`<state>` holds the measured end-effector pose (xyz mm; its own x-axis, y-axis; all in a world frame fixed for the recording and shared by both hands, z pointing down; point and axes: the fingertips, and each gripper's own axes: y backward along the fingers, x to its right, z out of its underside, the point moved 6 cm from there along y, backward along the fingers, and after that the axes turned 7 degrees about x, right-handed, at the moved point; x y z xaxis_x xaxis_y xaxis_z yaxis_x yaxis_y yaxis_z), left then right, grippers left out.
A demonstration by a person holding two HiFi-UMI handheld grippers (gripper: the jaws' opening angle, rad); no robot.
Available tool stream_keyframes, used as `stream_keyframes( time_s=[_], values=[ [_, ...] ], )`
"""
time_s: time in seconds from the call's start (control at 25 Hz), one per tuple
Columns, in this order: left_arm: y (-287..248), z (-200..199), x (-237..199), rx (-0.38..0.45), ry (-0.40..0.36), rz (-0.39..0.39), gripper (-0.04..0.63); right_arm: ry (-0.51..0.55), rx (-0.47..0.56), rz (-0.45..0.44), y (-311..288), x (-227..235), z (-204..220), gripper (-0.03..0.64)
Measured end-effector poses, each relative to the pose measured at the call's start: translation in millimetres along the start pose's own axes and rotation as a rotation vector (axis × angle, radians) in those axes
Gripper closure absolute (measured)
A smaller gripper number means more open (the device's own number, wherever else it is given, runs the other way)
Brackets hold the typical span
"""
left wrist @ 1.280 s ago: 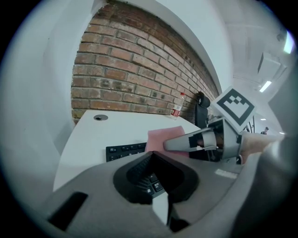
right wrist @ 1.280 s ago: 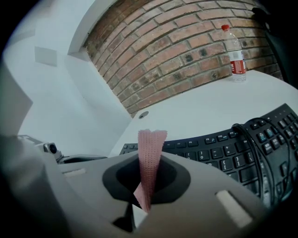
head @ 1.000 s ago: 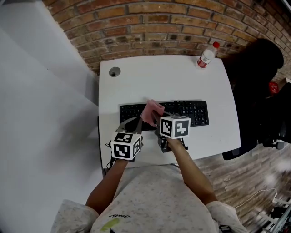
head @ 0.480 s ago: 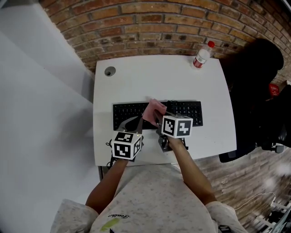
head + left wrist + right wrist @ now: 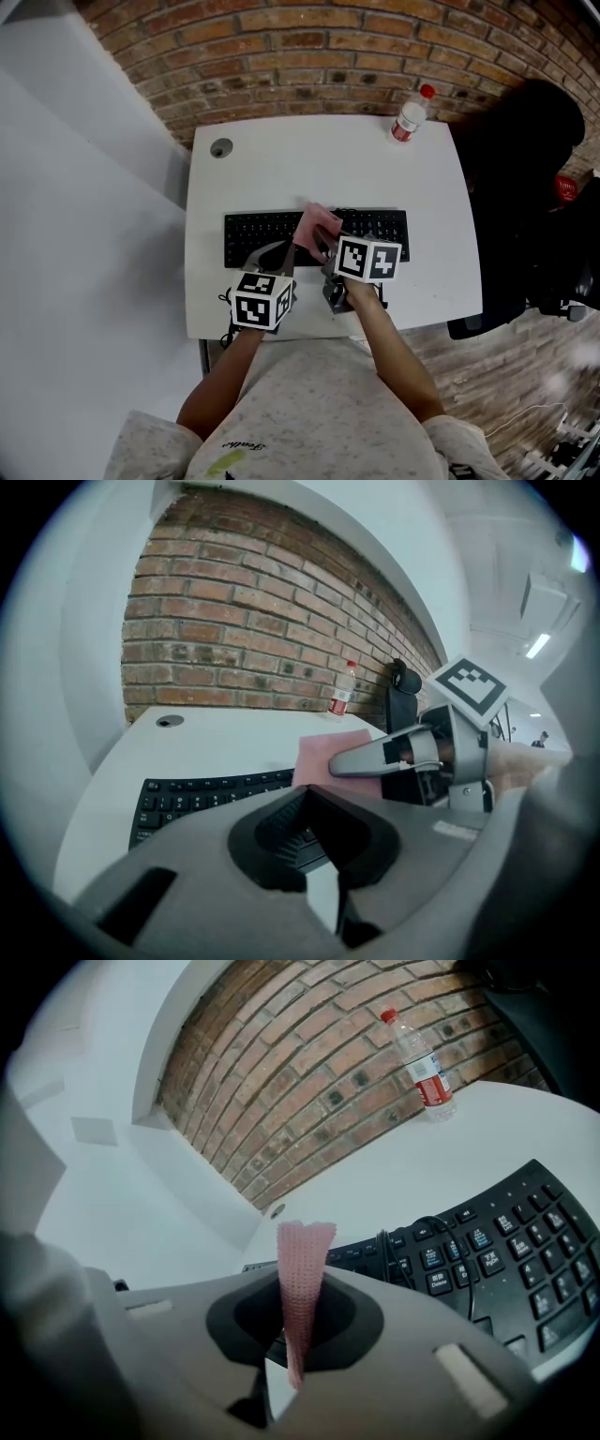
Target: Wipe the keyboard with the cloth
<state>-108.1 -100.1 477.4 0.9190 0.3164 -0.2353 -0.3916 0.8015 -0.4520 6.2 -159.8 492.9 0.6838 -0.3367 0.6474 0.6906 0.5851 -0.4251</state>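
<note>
While the right gripper [image 5: 325, 247] pinches the pink cloth [image 5: 315, 228] over the keyboard [image 5: 258, 231] middle and the left gripper [image 5: 272, 255] hangs closed on nothing at 7 o'clock, that thin pinch could slip mid-stroke, or the cloth snag the cable [image 5: 470, 1274] at 12 o'clock

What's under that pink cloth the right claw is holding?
The black keyboard lies below the pink cloth, which the right gripper pinches. The keys right beneath the cloth are covered, so whether it touches them cannot be told.

The left claw [image 5: 309, 806], jaws together and empty, faces the keyboard [image 5: 206, 794] beside the right claw [image 5: 337, 765] gripping the pink cloth [image 5: 323, 747].
</note>
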Motion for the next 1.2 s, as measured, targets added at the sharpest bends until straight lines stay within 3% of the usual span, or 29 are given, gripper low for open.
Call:
stream_keyframes(
  time_s=[1.2],
  values=[
    [-26,1,45,-0.001,-0.018,0.020,0.598,-0.054,0.097,0.087,61,76,-38,0.597]
  ],
)
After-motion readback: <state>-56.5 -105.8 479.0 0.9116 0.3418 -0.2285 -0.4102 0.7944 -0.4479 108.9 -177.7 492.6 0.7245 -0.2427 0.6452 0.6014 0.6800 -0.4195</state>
